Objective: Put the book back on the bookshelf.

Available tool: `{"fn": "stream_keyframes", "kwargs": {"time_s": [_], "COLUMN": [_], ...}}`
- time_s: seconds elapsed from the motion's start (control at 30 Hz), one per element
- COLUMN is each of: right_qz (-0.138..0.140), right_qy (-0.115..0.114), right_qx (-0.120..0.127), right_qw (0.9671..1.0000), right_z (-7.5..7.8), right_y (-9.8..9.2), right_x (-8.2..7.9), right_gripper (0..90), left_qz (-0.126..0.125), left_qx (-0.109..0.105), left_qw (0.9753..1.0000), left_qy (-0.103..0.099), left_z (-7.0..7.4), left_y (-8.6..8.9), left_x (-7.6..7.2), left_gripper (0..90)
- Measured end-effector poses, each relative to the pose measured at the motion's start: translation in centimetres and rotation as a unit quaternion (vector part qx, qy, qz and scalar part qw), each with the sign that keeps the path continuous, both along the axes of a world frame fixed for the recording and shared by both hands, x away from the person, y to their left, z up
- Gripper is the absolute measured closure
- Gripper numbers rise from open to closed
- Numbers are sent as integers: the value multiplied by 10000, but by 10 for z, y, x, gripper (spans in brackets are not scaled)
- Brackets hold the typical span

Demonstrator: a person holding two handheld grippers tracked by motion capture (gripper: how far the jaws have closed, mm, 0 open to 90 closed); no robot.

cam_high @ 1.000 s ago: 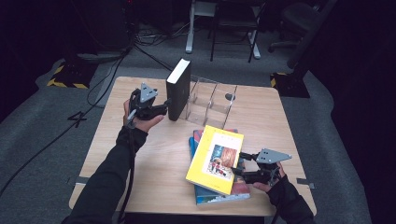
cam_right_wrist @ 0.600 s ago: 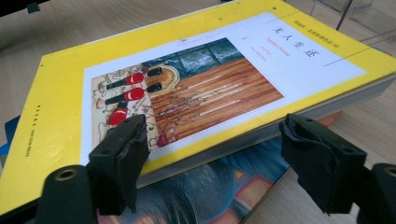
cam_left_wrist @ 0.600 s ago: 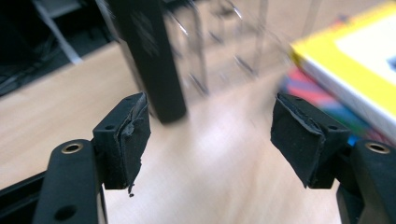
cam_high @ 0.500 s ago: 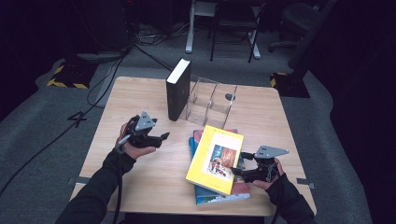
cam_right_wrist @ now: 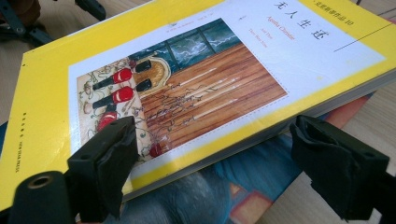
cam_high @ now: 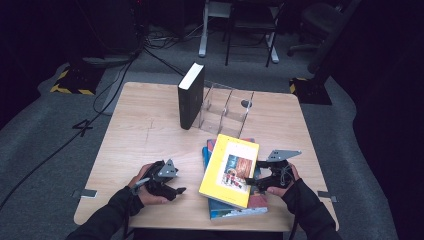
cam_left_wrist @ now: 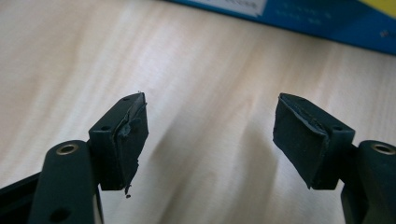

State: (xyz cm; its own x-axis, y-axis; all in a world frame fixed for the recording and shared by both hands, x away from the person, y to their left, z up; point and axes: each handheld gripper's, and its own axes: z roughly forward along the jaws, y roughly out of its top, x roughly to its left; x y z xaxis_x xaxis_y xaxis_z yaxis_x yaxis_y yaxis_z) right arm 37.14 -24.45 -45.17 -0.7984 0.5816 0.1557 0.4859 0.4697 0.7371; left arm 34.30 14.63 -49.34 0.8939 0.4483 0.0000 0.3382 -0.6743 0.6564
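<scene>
While the yellow book [cam_high: 230, 172] lies atop the stack of books [cam_high: 235, 207] at lower centre of the high view, the step in hand appears to be its pickup for shelving beside the black book [cam_high: 191, 102] standing in the clear rack [cam_high: 225, 107] at upper centre. Right gripper [cam_high: 254, 182]: jaws spread wide, straddling the yellow book's near edge, one above the cover, one beside it; next move likely a clean closing on that edge. Left gripper [cam_high: 176, 191]: jaws released, holding nothing, low over the table [cam_high: 140, 135]. Right gripper view adds cover picture and title lettering [cam_right_wrist: 285, 18]; left gripper view shows a blue book edge [cam_left_wrist: 327, 21] at upper right.
</scene>
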Motion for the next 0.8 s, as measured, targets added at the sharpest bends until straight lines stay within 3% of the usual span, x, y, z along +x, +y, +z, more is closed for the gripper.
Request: {"fn": "stream_keyframes", "kwargs": {"time_s": [0.07,0.2,0.3,0.33,0.63,0.8], "right_qz": [96,259,361,372,344,357], "right_qy": [0,1,10,10,4,-121], "right_qx": [-19,-38,-62,-49,9,12], "right_qw": [10000,9997,9993,9993,9994,9993], "right_z": [0,0,1,1,1,4], "right_y": [3,8,12,14,19,19], "right_x": [6,15,22,24,28,27], "right_gripper": [144,143,146,147,155,179], "left_qz": [-16,34,40,23,8,6], "left_qx": [21,-153,-231,-172,-195,-237], "left_qw": [10000,9997,9996,9998,9998,9997], "left_qy": [73,160,140,0,-25,-29], "left_z": [-4,-5,-7,-8,-9,-10], "left_y": [-1,2,1,0,-8,-9], "left_x": [-2,-2,0,0,9,10], "left_gripper": [265,265,252,252,218,213]}}
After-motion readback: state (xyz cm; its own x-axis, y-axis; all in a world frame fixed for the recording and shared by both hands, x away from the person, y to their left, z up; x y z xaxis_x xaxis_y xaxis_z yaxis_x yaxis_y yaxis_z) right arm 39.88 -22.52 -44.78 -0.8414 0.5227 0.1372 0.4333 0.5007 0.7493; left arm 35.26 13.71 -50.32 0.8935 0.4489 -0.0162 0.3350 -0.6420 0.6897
